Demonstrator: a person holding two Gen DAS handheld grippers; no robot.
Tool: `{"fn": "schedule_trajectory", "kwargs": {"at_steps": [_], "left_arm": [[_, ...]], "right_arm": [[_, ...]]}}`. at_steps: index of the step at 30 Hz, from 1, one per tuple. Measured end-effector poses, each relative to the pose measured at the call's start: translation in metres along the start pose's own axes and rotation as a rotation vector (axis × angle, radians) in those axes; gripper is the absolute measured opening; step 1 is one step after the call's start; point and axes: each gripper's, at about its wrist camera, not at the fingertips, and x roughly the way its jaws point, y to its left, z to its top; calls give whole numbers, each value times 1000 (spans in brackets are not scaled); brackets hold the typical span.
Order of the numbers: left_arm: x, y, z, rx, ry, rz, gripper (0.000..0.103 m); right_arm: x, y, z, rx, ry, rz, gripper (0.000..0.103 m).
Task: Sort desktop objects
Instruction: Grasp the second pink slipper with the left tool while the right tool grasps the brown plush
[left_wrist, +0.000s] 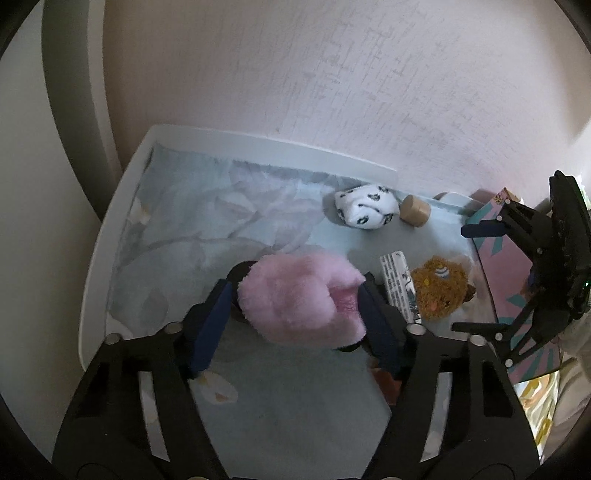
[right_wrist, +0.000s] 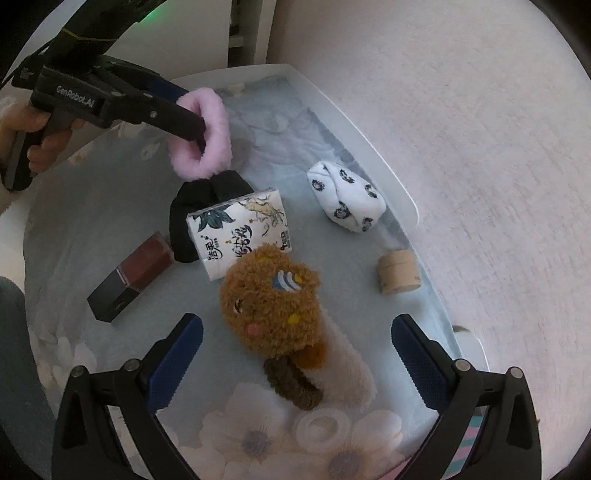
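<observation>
We begin on our left, where the left gripper (left_wrist: 295, 299) has its fingers closed partway around the pink fluffy ring (left_wrist: 299, 295), the blue pads pressing into the fur on either side; in the right wrist view the ring (right_wrist: 201, 134) hangs off those fingertips, lifted clear of the floral mat (right_wrist: 92, 206) and just above the black cloth bundle (right_wrist: 201, 218). Beyond and to the right of the left fingers lie the tissue pack (left_wrist: 400, 286) and the brown plush toy (left_wrist: 439, 288), with the spotted white sock ball (left_wrist: 364, 208) and the wooden cylinder (left_wrist: 415, 214) farther ahead by the rim of the white tray (left_wrist: 96, 258). Moving right, the right gripper (right_wrist: 295, 354) holds nothing, its fingers spread wide, and the plush toy (right_wrist: 271, 299) sits directly between and just ahead of them, its pale fleecy tail (right_wrist: 347, 365) and dark scrunchie (right_wrist: 291, 384) reaching back into the gap. The toy's long axis runs roughly along the fingers' own line, tilted a little to the right, so we judge the right hand is much the nearer for it and would close across its narrow width. Left of those fingers lies the dark lipstick box (right_wrist: 129, 278), and to their right the cylinder (right_wrist: 399, 271), on its side
</observation>
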Motion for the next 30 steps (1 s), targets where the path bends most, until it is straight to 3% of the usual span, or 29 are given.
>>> {"fn": "schedule_trajectory", "kwargs": {"at_steps": [4, 6, 8, 12, 18, 30], "left_arm": [[-3, -1, 0, 8, 5, 0, 43], [-4, 1, -1, 6, 5, 2, 41], [-6, 2, -3, 1, 2, -2, 38], [-7, 3, -4, 7, 0, 3, 33], [-12, 3, -4, 1, -11, -3, 30], [-39, -3, 5, 1, -56, -13, 30]], "right_arm": [[10, -1, 2, -25, 14, 17, 90], [13, 0, 2, -32, 25, 29, 66], [19, 1, 2, -32, 48, 61, 53], [17, 5, 2, -43, 43, 66, 44], [10, -5, -1, 17, 29, 104, 36], [-15, -8, 1, 84, 1, 105, 35]]}}
